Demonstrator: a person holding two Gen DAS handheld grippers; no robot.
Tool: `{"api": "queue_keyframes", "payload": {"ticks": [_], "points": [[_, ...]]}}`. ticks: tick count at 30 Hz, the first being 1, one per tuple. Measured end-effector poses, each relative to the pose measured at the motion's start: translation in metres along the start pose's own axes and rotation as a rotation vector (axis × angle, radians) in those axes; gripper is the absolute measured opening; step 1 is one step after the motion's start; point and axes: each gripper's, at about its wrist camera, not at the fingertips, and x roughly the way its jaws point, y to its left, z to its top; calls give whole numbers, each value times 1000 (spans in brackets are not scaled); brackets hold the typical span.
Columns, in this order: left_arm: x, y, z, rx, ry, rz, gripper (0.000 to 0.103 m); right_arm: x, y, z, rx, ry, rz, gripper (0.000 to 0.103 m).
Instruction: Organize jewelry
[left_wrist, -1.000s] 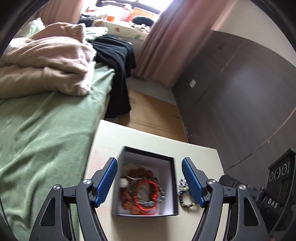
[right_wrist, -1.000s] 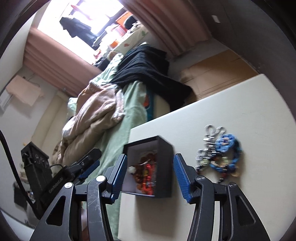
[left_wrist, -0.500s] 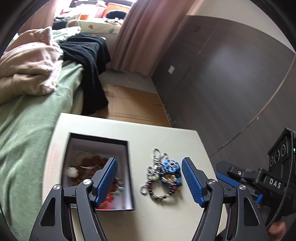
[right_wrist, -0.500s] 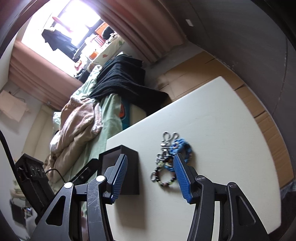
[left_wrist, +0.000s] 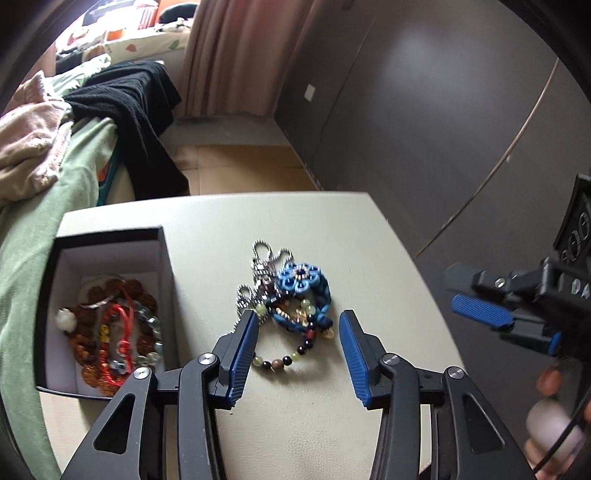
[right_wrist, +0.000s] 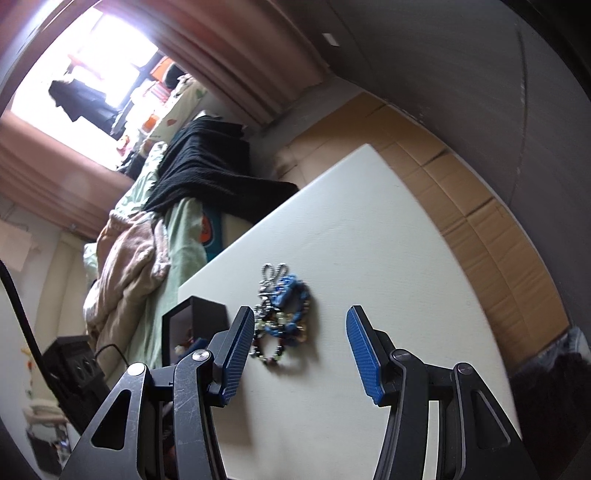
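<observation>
Left wrist view: table (left_wrist: 317, 424), black box (left_wrist: 107, 236), loose jewelry pile (left_wrist: 291, 295)
Box holds bracelets; pile sits mid-table beside it. Left gripper (left_wrist: 297, 350) jaws closing around the pile's beaded bracelet (left_wrist: 284, 360), not gripping. Right gripper (right_wrist: 301, 347) half-open, empty

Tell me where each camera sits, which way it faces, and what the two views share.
Left wrist: on the left gripper, angled down at the table; its jaws are closing, with the jewelry pile between them, untouched. The right gripper and a hand show at right.
Right wrist: on the right gripper, angled down across the table toward the bed; only its own open fingers show.
Shared: jewelry pile, black box, table, bed.
</observation>
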Motion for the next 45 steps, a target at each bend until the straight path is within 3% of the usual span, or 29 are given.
{"api": "queue_keyframes", "payload": {"ticks": [6, 18, 21, 27, 35, 45], "points": [[28, -6, -10, 36, 76, 48, 47, -2, -12, 0, 50, 2, -26, 53], [51, -16, -21, 108, 108, 130, 47, 2, -5, 2, 31, 13, -64, 53], [53, -14, -21, 97, 116, 117, 27, 2, -5, 1, 33, 17, -66, 53], [52, -12, -20, 104, 103, 114, 8, 4, -7, 1, 32, 21, -76, 53], [27, -6, -8, 48, 31, 40, 8, 7, -7, 2, 32, 24, -91, 53], [-5, 19, 10, -45, -67, -13, 8, 30, 2, -7, 27, 89, -32, 53]]}}
